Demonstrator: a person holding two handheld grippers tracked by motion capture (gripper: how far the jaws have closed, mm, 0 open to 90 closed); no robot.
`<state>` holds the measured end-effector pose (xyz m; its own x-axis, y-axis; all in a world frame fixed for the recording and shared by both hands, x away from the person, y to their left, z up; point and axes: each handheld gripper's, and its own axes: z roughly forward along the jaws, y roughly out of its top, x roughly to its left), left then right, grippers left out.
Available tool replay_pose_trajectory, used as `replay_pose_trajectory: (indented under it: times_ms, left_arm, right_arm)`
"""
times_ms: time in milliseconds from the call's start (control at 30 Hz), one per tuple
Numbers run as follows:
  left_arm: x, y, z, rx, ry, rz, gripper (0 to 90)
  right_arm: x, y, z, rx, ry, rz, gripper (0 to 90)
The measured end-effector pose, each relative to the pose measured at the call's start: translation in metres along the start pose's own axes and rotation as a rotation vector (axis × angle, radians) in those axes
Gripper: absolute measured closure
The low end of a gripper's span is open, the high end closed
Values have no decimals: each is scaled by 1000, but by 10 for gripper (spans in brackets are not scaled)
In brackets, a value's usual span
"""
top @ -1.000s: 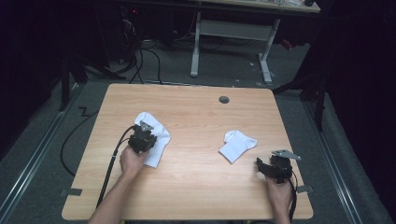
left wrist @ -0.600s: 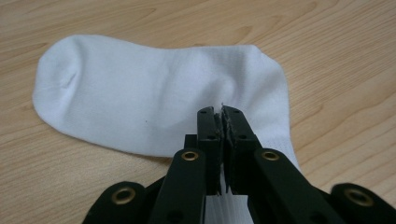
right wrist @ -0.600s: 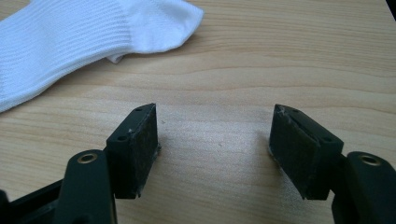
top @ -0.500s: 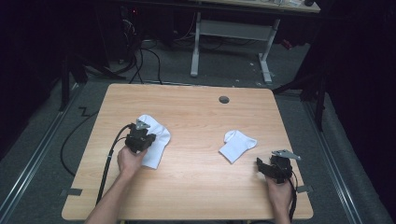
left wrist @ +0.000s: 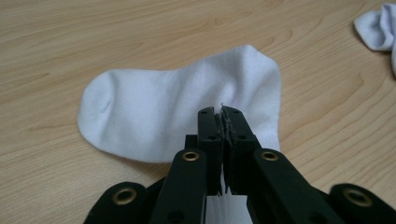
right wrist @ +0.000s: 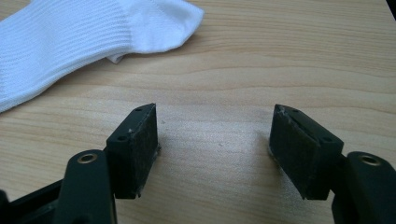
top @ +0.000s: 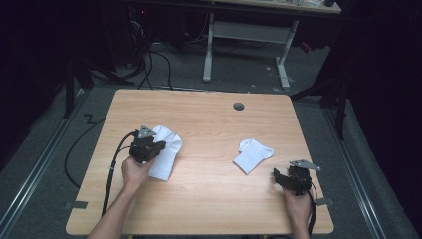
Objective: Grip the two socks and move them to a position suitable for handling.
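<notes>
A white sock (top: 168,149) lies flat on the left half of the wooden table (top: 209,209). My left gripper (top: 155,148) sits over its near-left edge. In the left gripper view the jaws (left wrist: 222,115) are pressed together with white fabric pinched between them, and the rest of the sock (left wrist: 159,116) spreads out beyond. A second white sock (top: 253,155) lies crumpled at the right centre; its corner (left wrist: 377,28) also shows far off. My right gripper (top: 278,175) rests near the front right, open, with bare wood between the pads (right wrist: 215,140). That sock (right wrist: 70,37) lies ahead and to its left.
A round cable hole (top: 239,106) sits near the table's far edge. Beyond the table a white desk frame (top: 249,35) stands on the dark floor among cables (top: 149,59). A black cable (top: 112,174) trails from the left gripper over the table's front-left edge.
My left gripper has risen a little with the sock's edge in its jaws. The right hand and the second sock have not moved.
</notes>
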<state>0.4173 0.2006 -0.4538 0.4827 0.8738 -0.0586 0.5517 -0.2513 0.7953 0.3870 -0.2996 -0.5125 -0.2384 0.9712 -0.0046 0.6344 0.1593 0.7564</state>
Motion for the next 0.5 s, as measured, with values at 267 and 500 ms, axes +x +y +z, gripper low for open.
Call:
replay_pose_trajectory:
  times_ms: [267,500]
  left_arm:
    - [-8,11,-13,-33,-15,28,875]
    - [-15,19,-19,-59,-37,36,876]
  right_arm:
    - [0,0,0,0,0,0,326]
    - [0,0,0,0,0,0,326]
